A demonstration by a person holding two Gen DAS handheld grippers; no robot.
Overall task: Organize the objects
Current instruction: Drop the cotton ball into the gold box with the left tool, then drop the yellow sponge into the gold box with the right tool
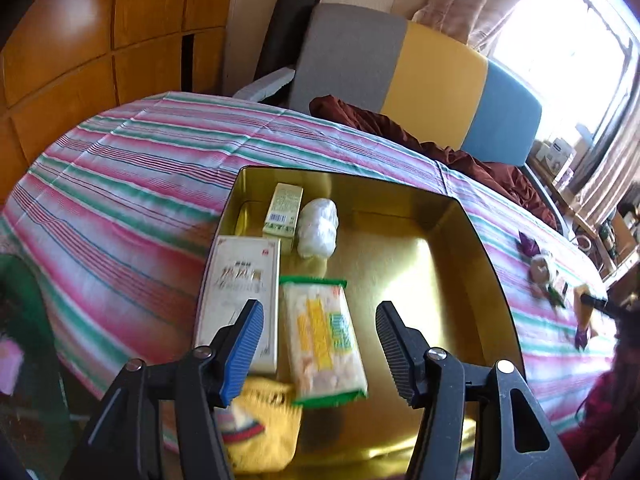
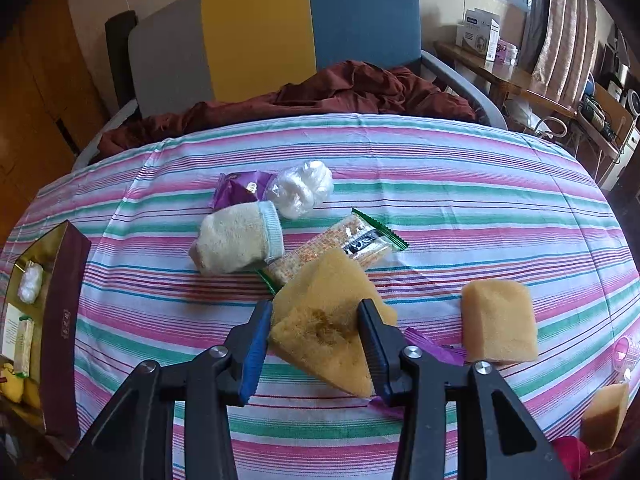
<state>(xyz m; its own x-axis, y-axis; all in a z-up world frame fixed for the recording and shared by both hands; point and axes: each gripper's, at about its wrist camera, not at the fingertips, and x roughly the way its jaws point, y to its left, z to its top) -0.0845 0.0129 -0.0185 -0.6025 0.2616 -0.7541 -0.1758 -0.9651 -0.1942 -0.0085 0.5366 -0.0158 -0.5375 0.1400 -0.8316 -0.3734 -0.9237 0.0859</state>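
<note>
A counter (image 2: 440,184) covered with a striped cloth in pink, green and white is shown from two wrist cameras. At its left end sits a large, shallow gold tin (image 1: 460,240), stiff-walled and shiny inside. Several things already lie in it: a flat white box (image 1: 240,280), a cracker packet with green ends (image 1: 324,340), a soft yellow pouch (image 1: 264,428) at the near edge, a small pale carton (image 1: 284,210) and a white wad of plastic wrap (image 1: 319,227). The right half of the tin is bare.

The left tongs (image 1: 318,352) hover above the tin with the jaws apart and nothing pressed between them; the cracker packet is seen below the gap, lying in the tin.

Out on the cloth, the right tongs (image 2: 314,344) are closed on a yellow sponge wedge (image 2: 320,320), lifted over the cloth near the middle of the counter. The sponge is judged light, soft and springy; it is squeezed across its thick middle, which seems a sound place, since a thin corner would probably fold and slip.

Still loose on the cloth are a second sponge (image 2: 498,322) just to the right, a rolled pale sock (image 2: 236,240), a wrapped biscuit bar (image 2: 348,240), a purple sachet (image 2: 240,190) and another wad of plastic (image 2: 302,188). The sock would likely squash under a grip; the crinkly wrappers seem slippery and are best taken across their filled middles.
</note>
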